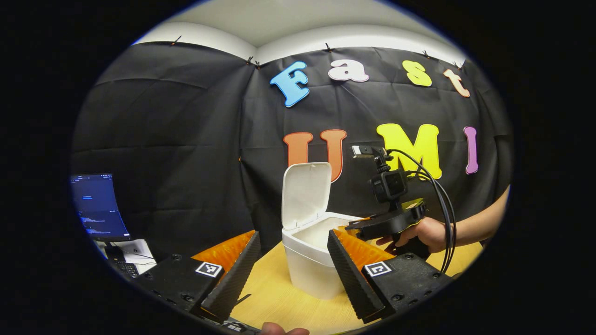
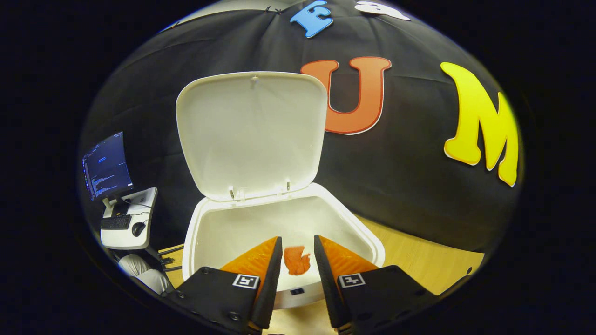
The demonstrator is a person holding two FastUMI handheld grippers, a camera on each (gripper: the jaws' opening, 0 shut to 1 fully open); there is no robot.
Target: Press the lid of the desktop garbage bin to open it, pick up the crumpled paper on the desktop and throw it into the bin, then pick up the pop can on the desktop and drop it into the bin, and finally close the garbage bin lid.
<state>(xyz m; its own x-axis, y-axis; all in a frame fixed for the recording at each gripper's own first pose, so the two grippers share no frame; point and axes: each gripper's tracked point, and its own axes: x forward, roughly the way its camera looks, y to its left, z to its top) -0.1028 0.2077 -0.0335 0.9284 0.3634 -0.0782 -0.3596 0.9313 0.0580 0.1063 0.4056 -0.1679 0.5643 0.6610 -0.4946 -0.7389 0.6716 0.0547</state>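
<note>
Crumpled paper (image 2: 296, 259), orange, lies at the bottom of the open garbage bin (image 2: 205, 232). In the right gripper view it sits in the gap between that gripper's two fingers, and its lower edge is cut off by the bin's near rim, so its full shape cannot be made out. Whether the paper rests on the floor of the bin or is in the air is hard to tell. The pop can is not something I can place from these views.

In the left gripper view the bin's interior is hidden: its near wall (image 1: 309, 270) and the raised lid (image 1: 305, 193) screen what is inside, and the left gripper's right-hand finger covers part of the rim at 3 o'clock of the bin.

The right gripper (image 2: 298, 279) hangs just above the bin's near rim, pointing down into the opening, its jaws narrowly apart and holding nothing. Seen from the left gripper view, it (image 1: 354, 227) reaches over the bin from 3 o'clock, with its camera mounted on top and black cables looping down behind; a hand (image 1: 426, 235) grips its handle, the forearm running off toward 3 o'clock.

The left gripper (image 1: 292, 270) is held low over the wooden desktop (image 1: 274, 298), at 6 o'clock of the bin, jaws wide and empty, the bin standing between the fingers farther off. A fingertip shows at the very bottom edge.

The lid stands upright on its hinge at the far side. A monitor (image 2: 106, 165) glows at 9 o'clock.
</note>
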